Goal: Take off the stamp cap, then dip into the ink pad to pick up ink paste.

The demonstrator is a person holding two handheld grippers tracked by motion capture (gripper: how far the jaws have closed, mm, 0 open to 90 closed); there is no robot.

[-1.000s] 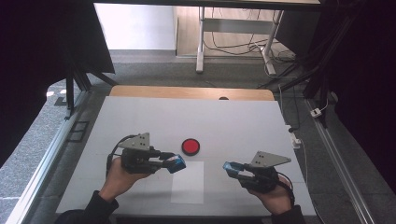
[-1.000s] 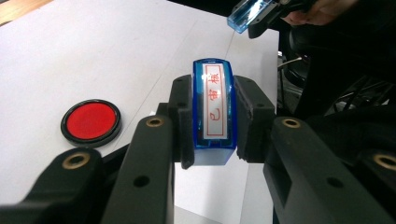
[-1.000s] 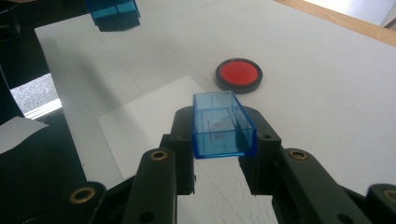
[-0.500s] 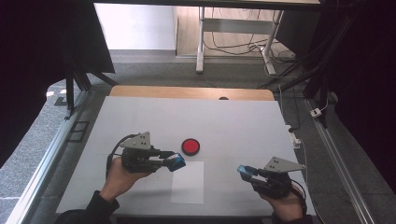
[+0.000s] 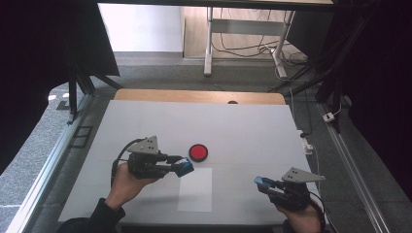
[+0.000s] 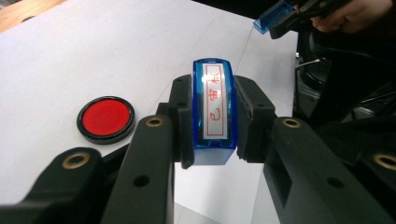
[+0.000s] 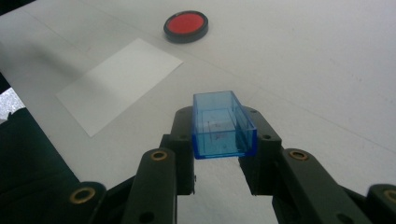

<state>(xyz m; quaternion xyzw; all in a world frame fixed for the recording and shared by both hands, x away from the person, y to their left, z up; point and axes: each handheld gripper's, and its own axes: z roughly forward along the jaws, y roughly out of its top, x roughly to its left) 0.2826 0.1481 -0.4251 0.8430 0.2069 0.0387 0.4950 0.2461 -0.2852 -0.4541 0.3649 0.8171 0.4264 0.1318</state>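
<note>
My left gripper (image 5: 177, 164) is shut on a blue stamp (image 6: 214, 112) that bears a white label with red characters; it hovers just left of a round red ink pad (image 5: 198, 152). My right gripper (image 5: 270, 185) is shut on a clear blue cap (image 7: 223, 125), held open side up near the table's front right. In the left gripper view the ink pad (image 6: 105, 119) lies to the left of the jaws, and the right gripper with the cap (image 6: 273, 16) is at the top right. A white sheet of paper (image 5: 195, 189) lies between the two hands.
The white table (image 5: 194, 121) has a wooden strip along its far edge. Dark curtains and metal frame rails flank both sides. In the right gripper view the paper (image 7: 119, 81) and ink pad (image 7: 186, 24) lie ahead to the left.
The right gripper with the blue cap has drawn away to the right and toward the table's front edge. The left gripper with the stamp has stayed put.
</note>
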